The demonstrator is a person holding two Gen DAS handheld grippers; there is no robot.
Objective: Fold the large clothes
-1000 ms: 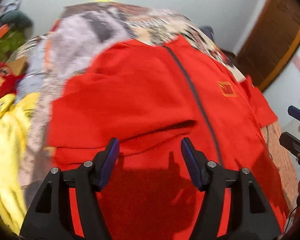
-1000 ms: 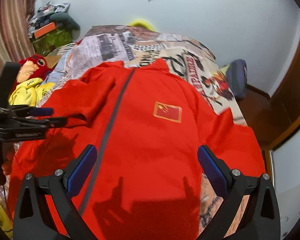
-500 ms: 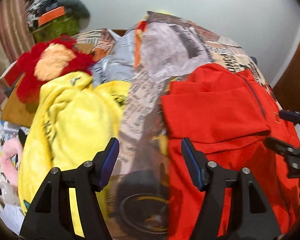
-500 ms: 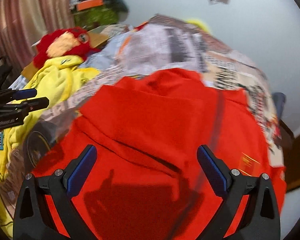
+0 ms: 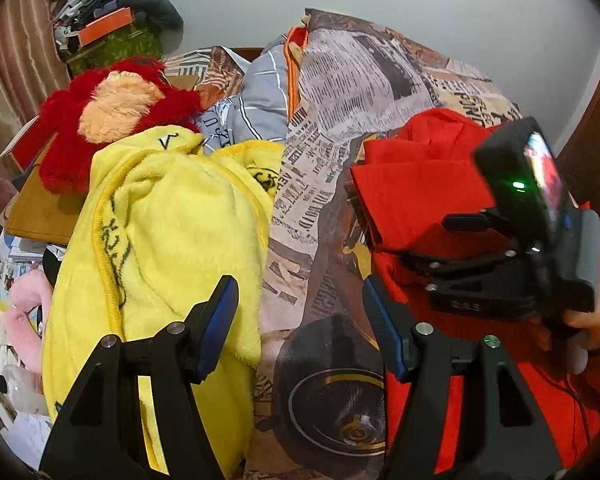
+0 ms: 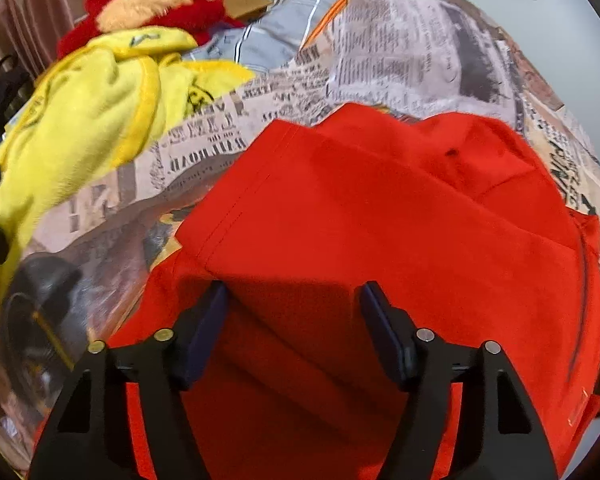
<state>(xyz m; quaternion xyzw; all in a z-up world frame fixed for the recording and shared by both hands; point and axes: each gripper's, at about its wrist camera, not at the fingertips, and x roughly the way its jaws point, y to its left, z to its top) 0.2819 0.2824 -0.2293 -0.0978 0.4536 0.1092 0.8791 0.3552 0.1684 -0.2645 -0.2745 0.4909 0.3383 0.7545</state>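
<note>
A red jacket (image 6: 380, 216) lies on the newspaper-print bedspread (image 6: 380, 48), its left sleeve folded across the body. In the left wrist view the jacket (image 5: 416, 196) is at the right. My right gripper (image 6: 294, 300) is open and empty, low over the folded sleeve's near edge. My left gripper (image 5: 298, 292) is open and empty above the bedspread (image 5: 340, 92), between the jacket and a yellow fleece garment (image 5: 168, 220). The right gripper's body (image 5: 532, 240) shows over the jacket there.
A red plush toy (image 5: 116, 108) lies behind the yellow garment (image 6: 88, 92), beside a grey striped cloth (image 5: 260, 108). A cluttered shelf (image 5: 112, 36) stands at the back left. A wooden door (image 5: 596, 152) is at the right. Pink items (image 5: 24, 308) lie at lower left.
Both grippers swung left. The left one left the red jacket and now faces the yellow garment and bedspread. The right one closed in on the folded sleeve, and its jaws narrowed.
</note>
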